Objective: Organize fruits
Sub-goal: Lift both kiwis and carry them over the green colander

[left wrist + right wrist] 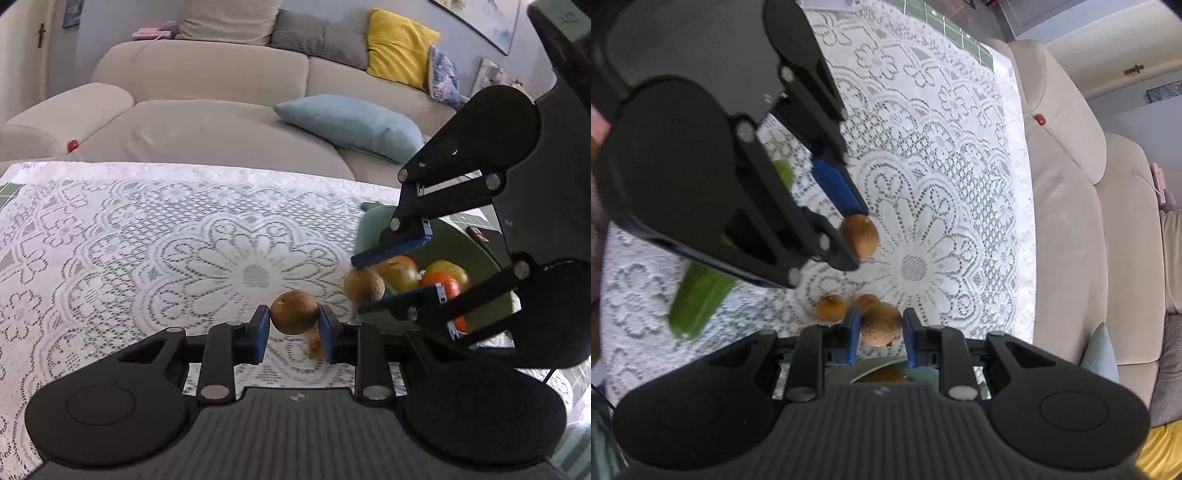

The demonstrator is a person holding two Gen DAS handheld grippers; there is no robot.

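Observation:
My left gripper (294, 318) is shut on a round brown fruit (294, 312), held above the lace cloth. In the right wrist view the left gripper (855, 238) shows at upper left, holding that fruit (862, 236). My right gripper (880, 325) is shut on a second brown fruit (881, 324). It appears in the left wrist view as the right gripper (360, 284) with its fruit (364, 286), beside a green bowl (369, 229). The bowl holds an apple (400, 273) and an orange (445, 284). Two small orange-brown fruits (831, 308) lie on the cloth.
A green cucumber (701, 295) lies on the white lace tablecloth (147, 240), partly hidden by the left gripper. A beige sofa (207, 122) runs along the table's far edge, with a blue cushion (347, 125) and a small red ball (72, 145) on it.

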